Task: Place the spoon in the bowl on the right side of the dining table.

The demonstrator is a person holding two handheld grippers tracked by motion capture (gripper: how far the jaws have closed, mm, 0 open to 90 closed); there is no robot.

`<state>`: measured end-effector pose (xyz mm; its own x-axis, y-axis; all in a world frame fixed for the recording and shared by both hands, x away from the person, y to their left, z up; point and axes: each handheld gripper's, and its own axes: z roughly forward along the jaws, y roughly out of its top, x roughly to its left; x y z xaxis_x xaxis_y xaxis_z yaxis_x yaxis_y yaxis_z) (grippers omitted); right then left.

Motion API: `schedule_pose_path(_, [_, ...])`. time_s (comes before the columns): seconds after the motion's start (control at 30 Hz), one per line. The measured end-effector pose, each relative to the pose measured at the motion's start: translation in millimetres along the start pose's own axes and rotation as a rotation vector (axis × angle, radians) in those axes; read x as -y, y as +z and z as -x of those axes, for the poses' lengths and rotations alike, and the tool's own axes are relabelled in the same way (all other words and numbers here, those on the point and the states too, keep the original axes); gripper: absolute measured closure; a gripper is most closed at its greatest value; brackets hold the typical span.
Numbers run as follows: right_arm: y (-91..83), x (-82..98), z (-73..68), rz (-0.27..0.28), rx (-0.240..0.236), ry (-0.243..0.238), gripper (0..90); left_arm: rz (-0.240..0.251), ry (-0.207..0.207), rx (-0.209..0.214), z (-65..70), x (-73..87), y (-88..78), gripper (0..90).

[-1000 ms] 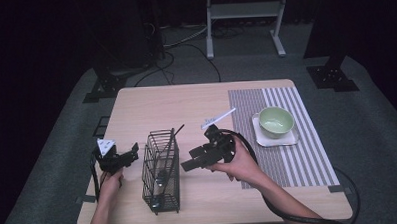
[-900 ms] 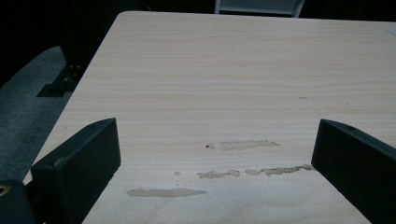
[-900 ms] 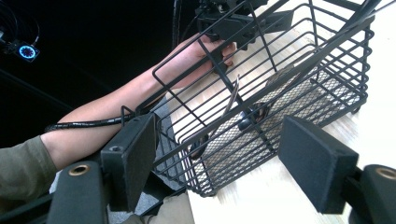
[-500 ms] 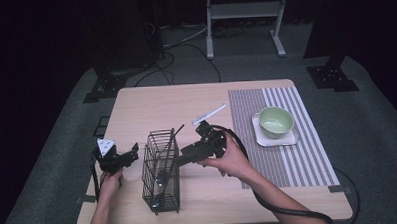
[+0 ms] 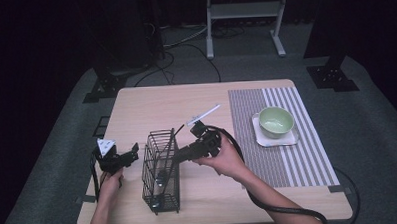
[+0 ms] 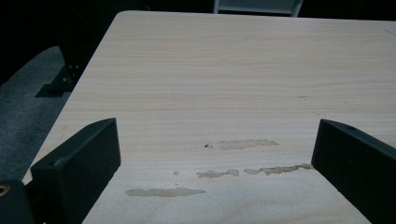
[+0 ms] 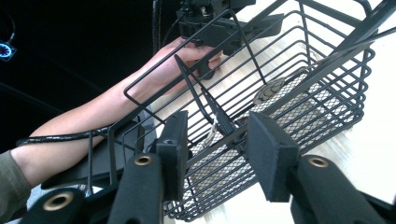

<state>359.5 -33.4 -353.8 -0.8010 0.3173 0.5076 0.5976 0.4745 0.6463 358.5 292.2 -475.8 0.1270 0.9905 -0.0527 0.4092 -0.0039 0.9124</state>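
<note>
Wire basket [image 5: 161, 171]: black metal rods with a fine mesh floor, box-shaped, standing near the front edge of the tabletop [image 5: 151, 103], left of its middle.
Black utensil [image 7: 210, 105]: thin, dark handle, leaning inside the basket; a spoon bowl [image 7: 268, 91] lies on the mesh.
Right gripper [image 7: 217, 135]: jaws have just been closing, now half open, the black handle between the flat pads, contact not clear.
Left gripper [image 5: 130, 155]: jaws wide apart, holding nothing, over pale wood grain near the left edge.
Green bowl [image 5: 276, 122]: round, glossy, on the striped mat [image 5: 288, 159] toward the right edge.

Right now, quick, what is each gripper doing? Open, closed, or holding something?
Left gripper: open, nothing between its jaws, bare table beneath.
Right gripper: jaws just been closing around the black utensil handle in the wire basket, pads not yet pressing.
</note>
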Motion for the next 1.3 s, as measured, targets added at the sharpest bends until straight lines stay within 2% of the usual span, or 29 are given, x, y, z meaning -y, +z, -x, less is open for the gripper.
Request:
schedule_pose_path(0.2, [3.0, -1.1, -1.0, -0.002, 0.005, -0.002, 70.2, -0.002, -0.003, 0.000, -0.4, -0.1, -0.3, 0.3])
schedule_pose_path(0.4, [0.1, -1.0, -5.9, 0.033, -0.001, -0.011, 88.2, 0.001, 0.000, 0.000, -0.1, 0.2, -0.2, 0.3])
schedule_pose_path(0.73, [-3.9, -0.4, -13.5, 0.058, 0.009, -0.032, 88.6, 0.001, -0.004, -0.001, -0.6, 0.5, -1.0, 0.3])
schedule_pose_path(0.8, [-9.7, -2.4, -19.1, 0.073, 0.010, -0.039, 88.8, 0.004, -0.003, -0.001, -0.6, 0.6, -1.1, 0.3])
schedule_pose_path(1.03, [-26.5, -7.8, -25.2, 0.106, 0.016, -0.047, 88.7, -0.003, -0.003, -0.001, -0.6, 0.3, -0.7, 0.4])
schedule_pose_path(1.3, [-52.3, -14.5, -24.8, 0.152, 0.032, -0.011, 88.8, 0.001, -0.001, -0.003, -0.1, 0.5, -0.7, 0.4])
